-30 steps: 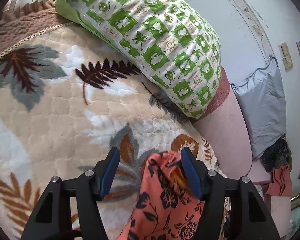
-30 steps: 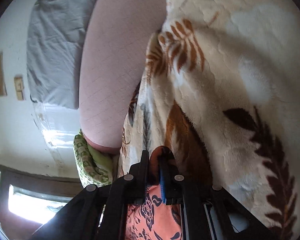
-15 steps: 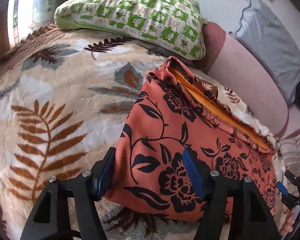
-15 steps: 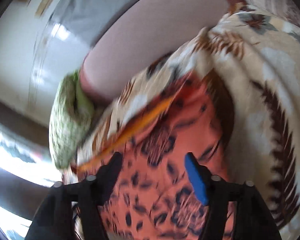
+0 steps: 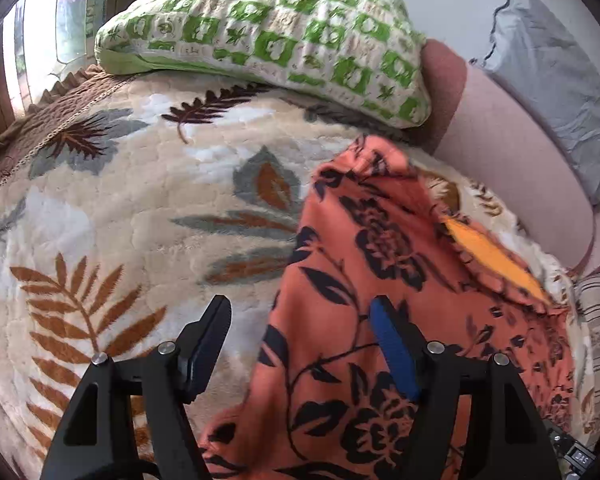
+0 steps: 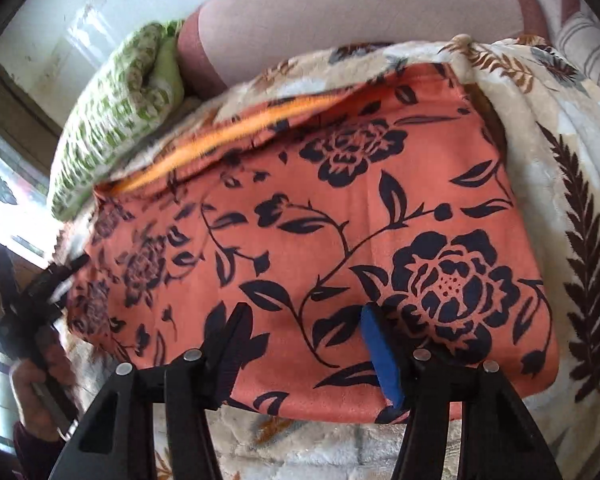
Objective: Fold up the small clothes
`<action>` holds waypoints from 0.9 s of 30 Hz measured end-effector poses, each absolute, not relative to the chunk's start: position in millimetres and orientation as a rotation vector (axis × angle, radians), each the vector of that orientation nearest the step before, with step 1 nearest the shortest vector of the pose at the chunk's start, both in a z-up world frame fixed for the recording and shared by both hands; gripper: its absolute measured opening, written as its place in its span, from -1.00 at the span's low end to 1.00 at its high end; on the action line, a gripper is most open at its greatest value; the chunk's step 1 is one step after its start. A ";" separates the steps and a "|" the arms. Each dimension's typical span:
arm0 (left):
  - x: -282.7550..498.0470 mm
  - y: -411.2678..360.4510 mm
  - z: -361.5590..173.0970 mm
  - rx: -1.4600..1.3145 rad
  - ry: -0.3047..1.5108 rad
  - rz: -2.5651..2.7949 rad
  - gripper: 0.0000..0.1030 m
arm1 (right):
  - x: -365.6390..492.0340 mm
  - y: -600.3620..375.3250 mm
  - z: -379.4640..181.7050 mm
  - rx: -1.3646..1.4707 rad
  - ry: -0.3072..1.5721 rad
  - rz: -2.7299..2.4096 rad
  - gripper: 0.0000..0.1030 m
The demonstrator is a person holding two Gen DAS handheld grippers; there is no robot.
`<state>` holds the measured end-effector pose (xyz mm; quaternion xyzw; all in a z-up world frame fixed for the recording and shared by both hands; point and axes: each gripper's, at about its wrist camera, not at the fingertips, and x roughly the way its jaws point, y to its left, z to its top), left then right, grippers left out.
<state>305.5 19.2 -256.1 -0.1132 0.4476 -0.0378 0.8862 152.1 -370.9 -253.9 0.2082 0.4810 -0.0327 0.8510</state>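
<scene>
Two wrist views. Left wrist: left gripper [image 5: 300, 340] jaws opening, nothing pinched; the orange floral garment [image 5: 380, 280] lies folded on the leaf-print blanket [image 5: 120, 200], its near edge under the blue-padded finger. Green-checked pillow [image 5: 268, 36] beyond, pink cushion [image 5: 512, 160] at right. Right wrist: right gripper [image 6: 300, 340] jaws apart, empty, over the garment's [image 6: 340, 200] near edge. A hand [image 6: 36, 396] holds the left gripper at far left.
</scene>
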 end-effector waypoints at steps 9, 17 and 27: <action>315.6 19.6 -269.0 -0.103 0.929 0.006 0.71 | 134.4 -376.6 -259.7 0.462 0.908 -0.014 0.19; 310.6 29.7 -251.5 -0.192 0.900 0.038 0.71 | 139.6 -383.7 -252.2 0.535 0.913 0.015 0.23; 315.7 26.3 -253.2 -0.043 0.909 0.100 0.73 | 168.8 -324.1 -252.3 0.311 0.983 0.057 0.06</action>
